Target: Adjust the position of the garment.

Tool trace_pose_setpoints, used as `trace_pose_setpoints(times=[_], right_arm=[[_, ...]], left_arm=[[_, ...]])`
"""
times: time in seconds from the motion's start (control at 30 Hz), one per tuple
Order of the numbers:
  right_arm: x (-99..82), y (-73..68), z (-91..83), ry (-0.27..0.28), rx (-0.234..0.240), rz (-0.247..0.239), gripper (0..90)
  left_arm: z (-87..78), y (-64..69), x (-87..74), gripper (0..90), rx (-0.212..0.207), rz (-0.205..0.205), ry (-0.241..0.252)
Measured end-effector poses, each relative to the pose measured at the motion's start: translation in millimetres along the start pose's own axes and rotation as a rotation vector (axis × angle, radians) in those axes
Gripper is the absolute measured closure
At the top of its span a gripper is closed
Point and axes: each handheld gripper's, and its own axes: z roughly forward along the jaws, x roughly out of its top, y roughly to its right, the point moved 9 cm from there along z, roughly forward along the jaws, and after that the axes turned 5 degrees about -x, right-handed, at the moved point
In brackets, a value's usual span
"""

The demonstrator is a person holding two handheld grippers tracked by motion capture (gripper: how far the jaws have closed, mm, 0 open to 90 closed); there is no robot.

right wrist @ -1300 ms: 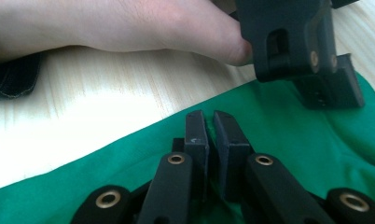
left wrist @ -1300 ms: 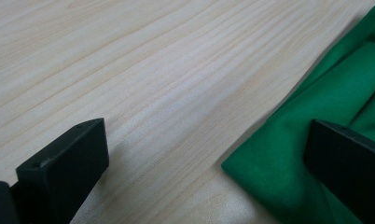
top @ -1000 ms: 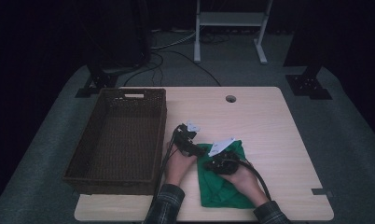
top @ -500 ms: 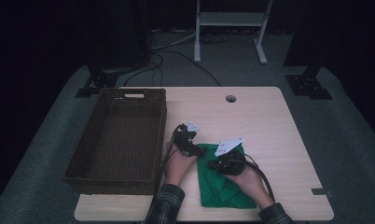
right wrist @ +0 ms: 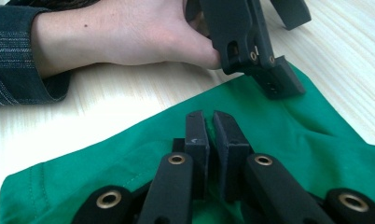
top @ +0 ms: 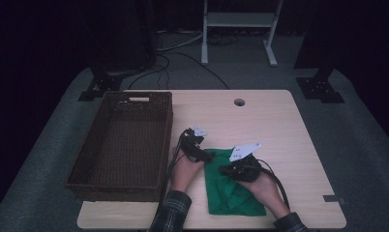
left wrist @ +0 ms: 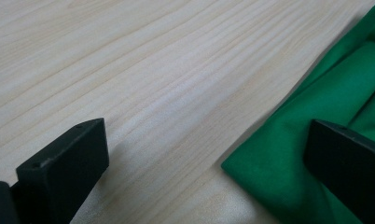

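Lying under both grippers: green cloth [top: 233, 191], right gripper [right wrist: 212, 122] pinching fold

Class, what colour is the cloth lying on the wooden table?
Plain green cloth, with matching green stitching along its hem; clearest in the right gripper view.

Your sleeves [top: 172, 212] are dark plaid; each black hand-held gripper [right wrist: 210, 122] has brass-ringed pivots, a trailing black cable [top: 275, 181] and a grey three-cornered plate [top: 244, 151].
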Motion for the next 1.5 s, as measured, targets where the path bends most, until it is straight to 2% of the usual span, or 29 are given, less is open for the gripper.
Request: trace_pose_setpoints(times=[0.37,0.77,1.5], right_arm=[[-6.7,1.8,-9.7,0.032,-0.015,0.037,85.2],[-12.1,1.0,-24.5,0.061,-0.013,0.04,85.2],[-46.9,2.8,-57.0,0.06,-0.047,0.075,85.1]], left_arm=[[0.0,0.0,0.0,0.0,0.0,0.001,0.0],[0.0,0.0,0.0,0.0,0.0,0.0,0.0],[0.0,0.2,0.0,0.0,-0.001,-0.001,0.0]])
